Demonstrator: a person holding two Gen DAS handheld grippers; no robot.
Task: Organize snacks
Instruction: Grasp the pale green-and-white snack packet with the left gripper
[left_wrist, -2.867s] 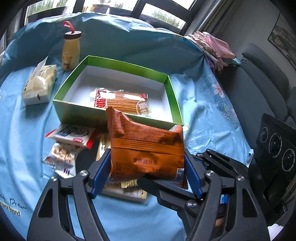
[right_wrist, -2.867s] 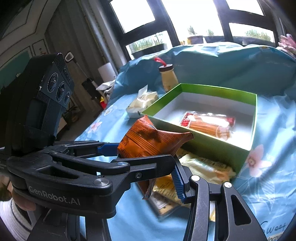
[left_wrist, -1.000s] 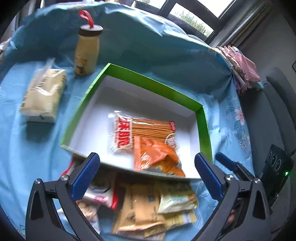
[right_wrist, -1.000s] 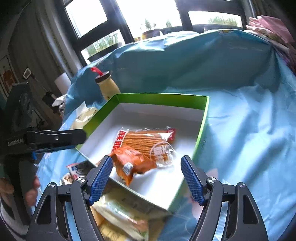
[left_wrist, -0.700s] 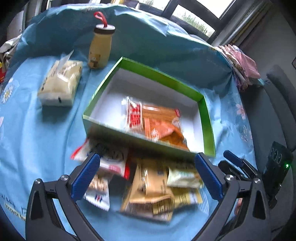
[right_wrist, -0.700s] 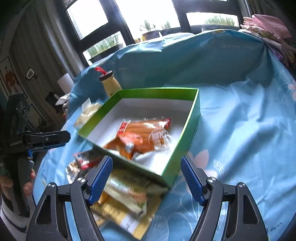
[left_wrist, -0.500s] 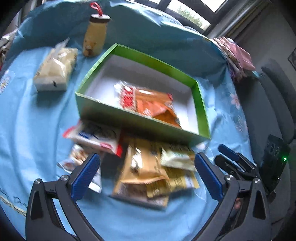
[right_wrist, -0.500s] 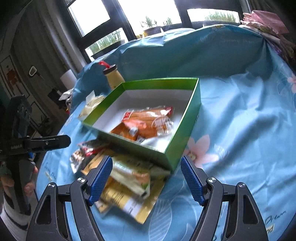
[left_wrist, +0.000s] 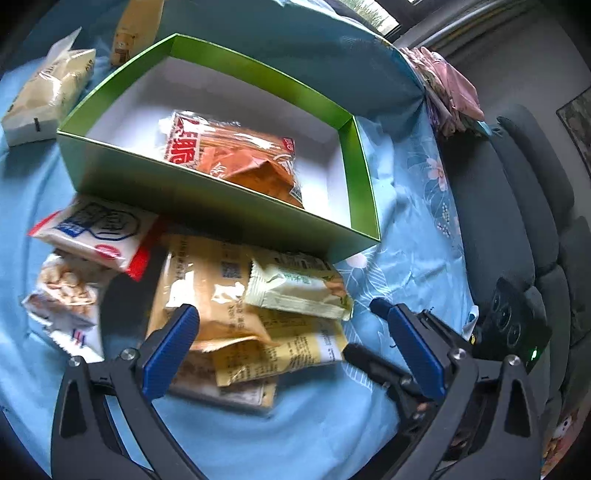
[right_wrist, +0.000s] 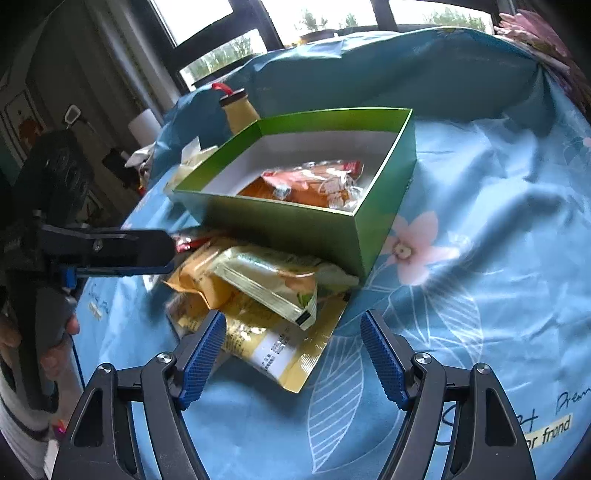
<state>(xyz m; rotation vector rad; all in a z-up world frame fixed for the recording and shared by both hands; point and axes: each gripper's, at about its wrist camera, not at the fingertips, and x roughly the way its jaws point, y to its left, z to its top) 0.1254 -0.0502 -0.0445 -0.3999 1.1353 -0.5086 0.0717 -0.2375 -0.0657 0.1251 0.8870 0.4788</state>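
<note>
From the left wrist, the left gripper (left_wrist: 286, 314) hangs with its jaws wide and empty over a heap of snack packets (left_wrist: 236, 295) lying just in front of the green box (left_wrist: 207, 206), which holds an orange packet (left_wrist: 258, 173) on a biscuit-stick pack (left_wrist: 192, 140).

From the right wrist, the right gripper (right_wrist: 291, 332) also stands wide, holding nothing, above the same heap, a pale green packet (right_wrist: 273, 284) on top.
</note>
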